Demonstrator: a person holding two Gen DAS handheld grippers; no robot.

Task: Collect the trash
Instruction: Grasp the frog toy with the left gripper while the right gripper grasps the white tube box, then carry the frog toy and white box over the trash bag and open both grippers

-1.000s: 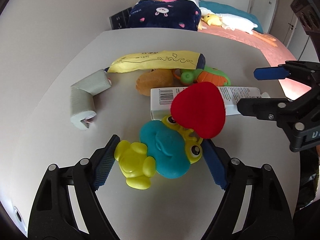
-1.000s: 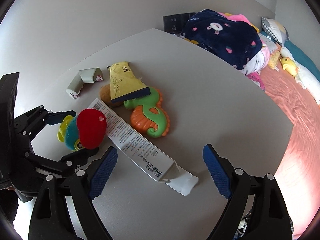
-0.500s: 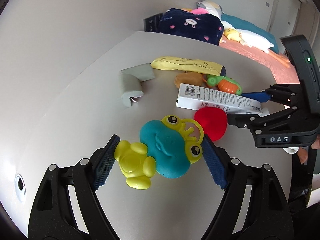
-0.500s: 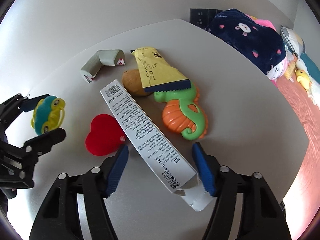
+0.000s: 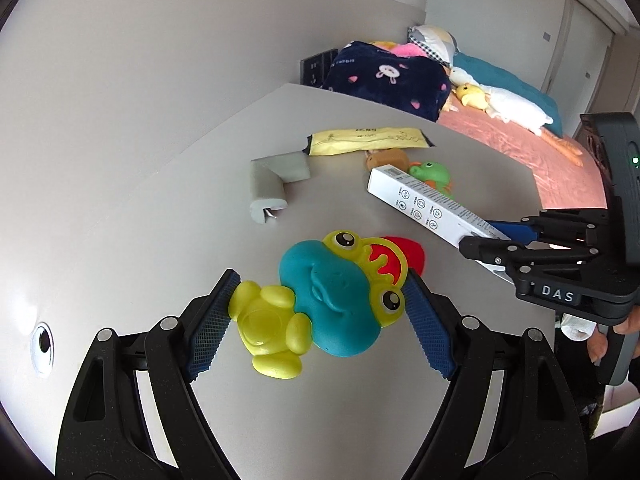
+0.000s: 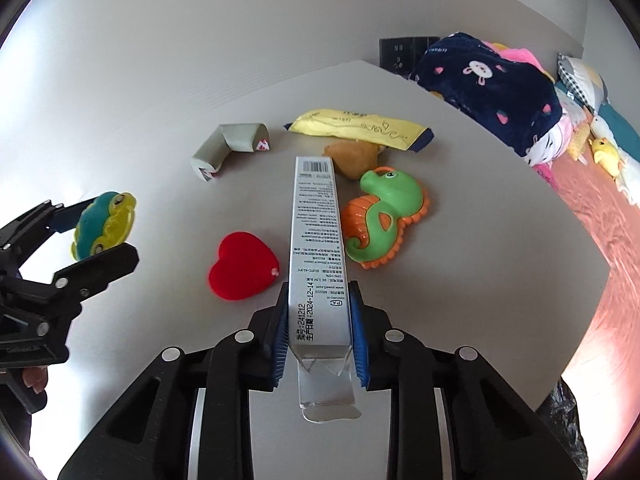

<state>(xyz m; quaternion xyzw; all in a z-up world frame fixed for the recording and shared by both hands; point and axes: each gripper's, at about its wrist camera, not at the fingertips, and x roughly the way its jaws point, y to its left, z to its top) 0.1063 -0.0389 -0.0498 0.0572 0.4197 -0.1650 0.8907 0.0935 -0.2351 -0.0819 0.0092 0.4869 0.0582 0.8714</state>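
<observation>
Now the right gripper (image 6: 319, 328) clamps the white carton (image 6: 316, 240), trash in hand, while the left gripper (image 5: 318, 312) pinches the frog toy (image 5: 324, 300). Next, I reckon, the carton needs a bin, none in sight.

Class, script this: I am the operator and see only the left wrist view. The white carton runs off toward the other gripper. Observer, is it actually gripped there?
Observer: Yes. In the right wrist view the right gripper has both blue pads pressed on the white carton near its open flap end.
Operator: What does the face I cannot see carry?
Observer: A barcode at the far end and a printed date, 2024-12-14, near the pads.
Operator: The red thing behind my frog toy is mostly hidden. What is it?
Observer: A red heart lying flat on the table, just left of the carton; the frog toy sits in the left gripper.
</observation>
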